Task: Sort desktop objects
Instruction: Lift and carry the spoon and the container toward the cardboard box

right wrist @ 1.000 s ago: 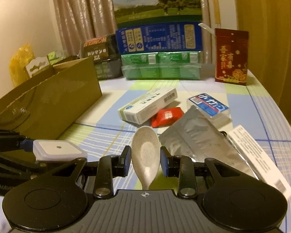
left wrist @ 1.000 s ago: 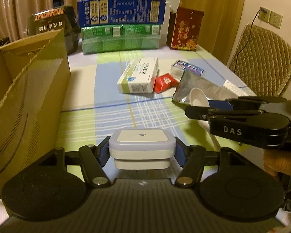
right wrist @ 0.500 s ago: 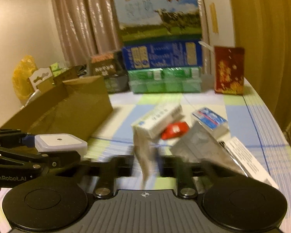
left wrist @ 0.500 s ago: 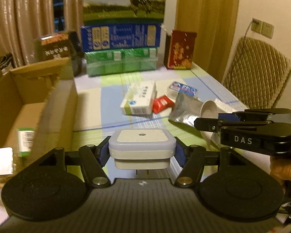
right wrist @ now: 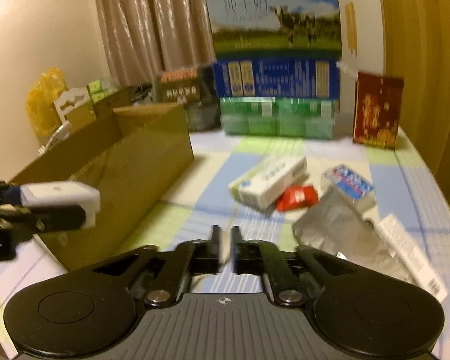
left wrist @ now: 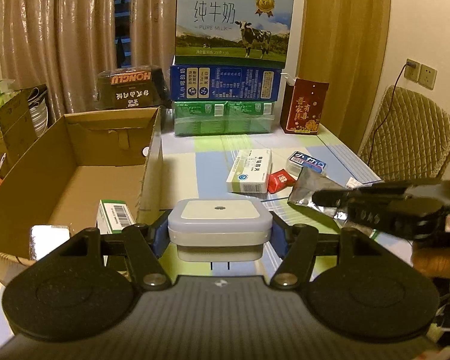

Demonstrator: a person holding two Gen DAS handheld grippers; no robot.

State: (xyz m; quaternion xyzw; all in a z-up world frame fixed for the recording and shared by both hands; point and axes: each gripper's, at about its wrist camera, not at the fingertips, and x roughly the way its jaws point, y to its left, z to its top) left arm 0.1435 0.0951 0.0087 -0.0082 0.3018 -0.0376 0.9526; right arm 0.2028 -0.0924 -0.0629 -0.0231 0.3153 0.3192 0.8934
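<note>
The white square plug-in device (left wrist: 218,223) is seen at the centre of the left wrist view, clamped between the pads of the left gripper (left wrist: 219,234) and held above the table. The open cardboard box (left wrist: 75,162) fills the left of the frame, with a green-and-white carton (left wrist: 115,214) already inside. The carry to the box is judged to be in hand; next, the device must be brought over the box rim, lowered and released. Compared with a second ago, the box interior is now looked into from higher up.

In the right wrist view, blurred, the right gripper (right wrist: 224,247) sits at lower centre, its jaws opening; a pale sliver shows between them, but what it is cannot be told. The spoon seen there a second ago is no longer recognisable.
</note>
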